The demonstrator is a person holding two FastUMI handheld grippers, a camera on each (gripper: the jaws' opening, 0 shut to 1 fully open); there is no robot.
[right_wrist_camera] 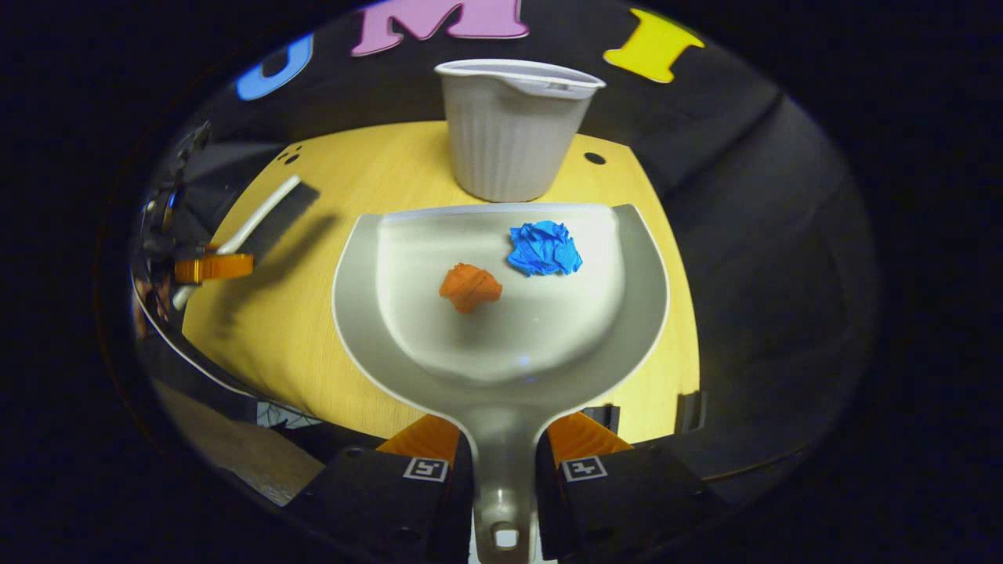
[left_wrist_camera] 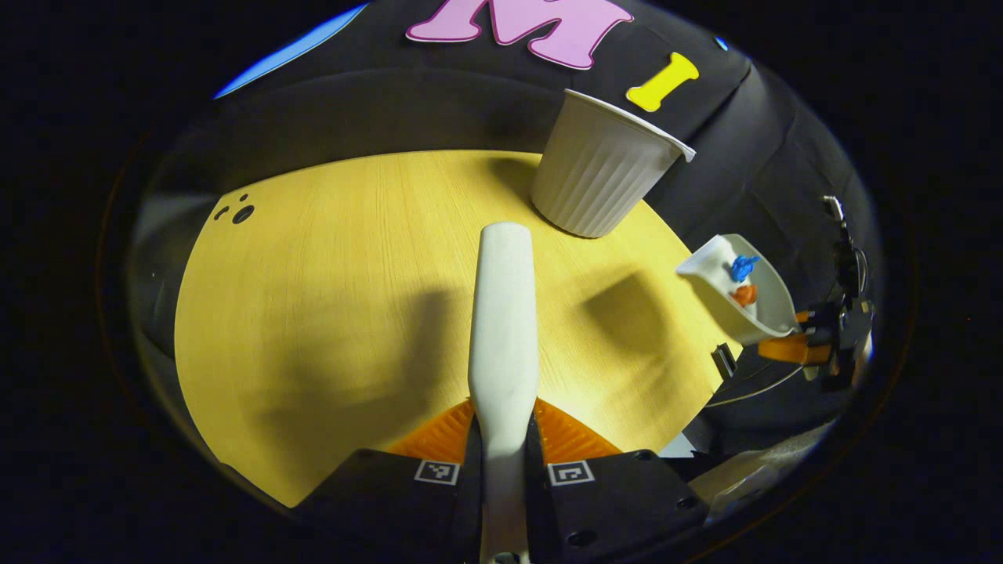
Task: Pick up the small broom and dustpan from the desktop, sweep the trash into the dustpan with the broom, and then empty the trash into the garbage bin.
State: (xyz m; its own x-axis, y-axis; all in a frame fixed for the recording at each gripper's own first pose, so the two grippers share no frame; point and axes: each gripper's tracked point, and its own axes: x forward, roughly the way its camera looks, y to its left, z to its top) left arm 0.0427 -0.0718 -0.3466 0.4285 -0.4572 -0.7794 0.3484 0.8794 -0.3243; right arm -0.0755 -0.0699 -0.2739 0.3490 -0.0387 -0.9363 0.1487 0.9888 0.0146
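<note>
The sweeping is judged done: the blue scrap [right_wrist_camera: 545, 248] and orange scrap [right_wrist_camera: 470, 287] lie in the dustpan [right_wrist_camera: 501, 356], clamped by its handle in the right gripper [right_wrist_camera: 501, 462]. The broom [left_wrist_camera: 503, 313] is clamped in the left gripper [left_wrist_camera: 503, 442] above the table [left_wrist_camera: 313, 274]. Next, the dustpan is to be tipped over the garbage bin [right_wrist_camera: 513, 133] just beyond it.

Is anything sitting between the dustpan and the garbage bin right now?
Nothing visible does. The dustpan, gripped by the right claw, carries the blue wad and orange wad. The garbage bin stands just beyond its front edge. The broom is off to one side.
</note>
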